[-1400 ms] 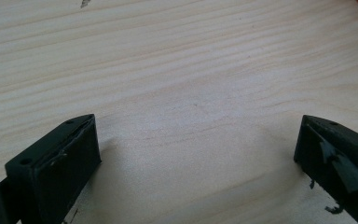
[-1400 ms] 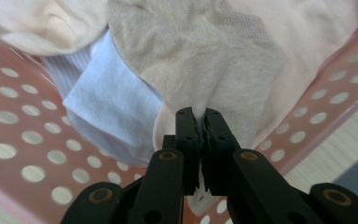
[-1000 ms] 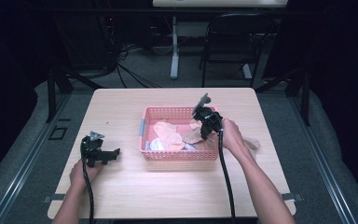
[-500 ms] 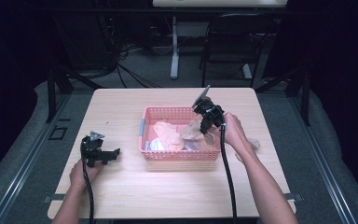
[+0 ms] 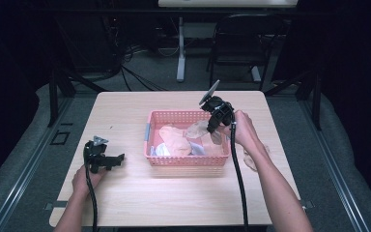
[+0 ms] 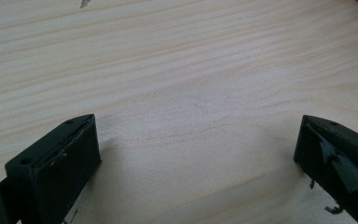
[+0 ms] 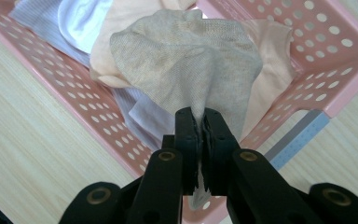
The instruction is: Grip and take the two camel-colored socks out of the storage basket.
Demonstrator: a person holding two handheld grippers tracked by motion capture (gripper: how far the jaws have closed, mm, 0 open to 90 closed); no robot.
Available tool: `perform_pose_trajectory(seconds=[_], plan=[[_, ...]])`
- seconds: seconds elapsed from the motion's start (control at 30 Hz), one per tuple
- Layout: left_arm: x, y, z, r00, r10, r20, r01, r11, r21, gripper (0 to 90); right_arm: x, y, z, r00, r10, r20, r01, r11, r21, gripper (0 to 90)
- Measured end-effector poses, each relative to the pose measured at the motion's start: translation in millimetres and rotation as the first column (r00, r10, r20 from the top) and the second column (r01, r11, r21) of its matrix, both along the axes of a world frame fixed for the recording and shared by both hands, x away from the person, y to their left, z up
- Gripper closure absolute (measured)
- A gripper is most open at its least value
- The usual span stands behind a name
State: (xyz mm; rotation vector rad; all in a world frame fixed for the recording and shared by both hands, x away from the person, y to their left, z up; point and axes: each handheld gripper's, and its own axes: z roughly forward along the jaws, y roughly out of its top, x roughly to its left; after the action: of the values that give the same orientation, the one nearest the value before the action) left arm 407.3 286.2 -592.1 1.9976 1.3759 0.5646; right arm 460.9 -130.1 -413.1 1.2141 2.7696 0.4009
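Observation:
A pink perforated basket (image 5: 187,161) sits mid-table holding peach (image 5: 174,141), white and pale striped cloths (image 7: 37,18). My right gripper (image 7: 200,122) hangs over the basket's right end (image 5: 213,126), shut on a beige knitted cloth (image 7: 186,60) that it holds lifted above the pile (image 5: 198,129). My left gripper (image 5: 116,159) rests low on the bare wood at the table's left, open, with nothing between its black jaws (image 6: 196,140).
The wooden table (image 5: 125,193) has free room left of and in front of the basket. A beige cloth (image 5: 251,157) lies on the table right of the basket, under the right forearm. A chair (image 5: 241,48) and cables stand beyond the far edge.
My right gripper has risen and moved back over the basket's right end, pulling the beige cloth up with it. The left gripper has stayed still.

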Motion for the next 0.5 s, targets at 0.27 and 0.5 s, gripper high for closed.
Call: perform_pose_trajectory(seconds=[0.27, 0.5], plan=[[0.0, 0.0, 0.0, 1.0, 0.0, 0.0, 0.0, 1.0, 0.0, 0.0, -2.3, -0.1, 15.7, 0.9997, 0.003, 0.022, -0.003, 1.0, 0.015, 86.0], [0.0, 0.0, 0.0, 1.0, 0.0, 0.0, 0.0, 1.0, 0.0, 0.0, -5.5, -0.3, 25.9, 0.9993, 0.006, 0.036, -0.007, 1.0, 0.023, 86.0]])
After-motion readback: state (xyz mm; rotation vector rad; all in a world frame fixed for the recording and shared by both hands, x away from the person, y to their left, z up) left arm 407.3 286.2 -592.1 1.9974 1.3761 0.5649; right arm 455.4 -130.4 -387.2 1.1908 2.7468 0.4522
